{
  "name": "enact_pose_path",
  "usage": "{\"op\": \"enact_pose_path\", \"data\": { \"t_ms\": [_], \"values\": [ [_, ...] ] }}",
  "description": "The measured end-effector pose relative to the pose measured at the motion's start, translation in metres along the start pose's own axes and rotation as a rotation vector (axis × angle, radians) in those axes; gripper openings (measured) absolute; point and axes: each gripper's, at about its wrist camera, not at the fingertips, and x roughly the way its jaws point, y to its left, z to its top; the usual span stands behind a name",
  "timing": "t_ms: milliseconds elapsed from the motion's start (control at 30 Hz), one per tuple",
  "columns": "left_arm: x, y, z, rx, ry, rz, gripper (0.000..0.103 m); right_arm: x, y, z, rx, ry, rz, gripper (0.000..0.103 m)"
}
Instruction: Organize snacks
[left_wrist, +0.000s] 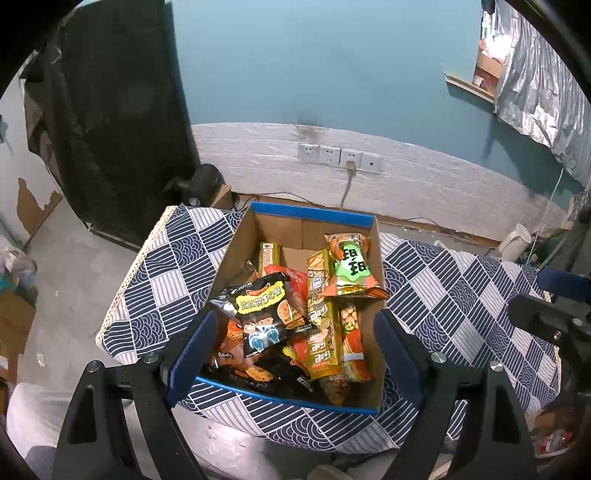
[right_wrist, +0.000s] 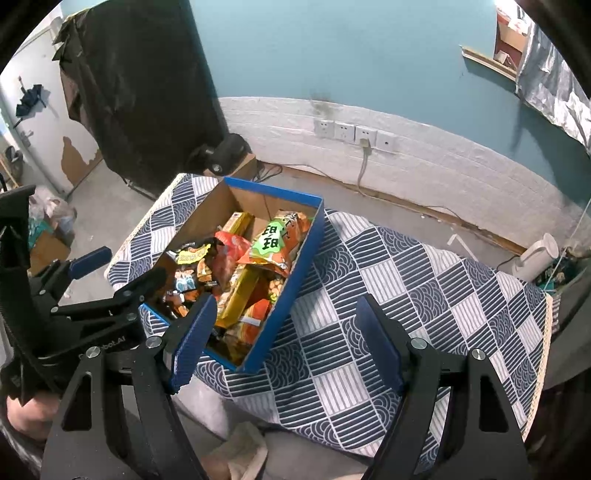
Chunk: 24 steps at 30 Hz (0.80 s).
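Blue-padded left gripper (left_wrist: 295, 347) hangs with jaws apart and empty over the snack packets (left_wrist: 295, 314) piled in the cardboard box (left_wrist: 314, 216). Right gripper (right_wrist: 286, 345), jaws likewise apart, hovers above the patterned cloth (right_wrist: 424, 295); the box sits at its ten o'clock.

We cannot read the lower packets in the cardboard box (left_wrist: 258, 236); upper bags cover them. The left gripper (left_wrist: 295, 354) hides the box's near corners at 7 and 5 o'clock. The bench (right_wrist: 443, 295) runs behind the right gripper (right_wrist: 286, 343).
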Motion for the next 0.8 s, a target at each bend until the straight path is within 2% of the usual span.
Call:
{"op": "enact_pose_path", "data": {
  "t_ms": [800],
  "values": [
    [-0.0006,-0.0059,-0.0043,0.025,0.01,-0.011,0.088,-0.001,0.0021,0.0,0.0,0.003,0.0,0.078]
  ]
}}
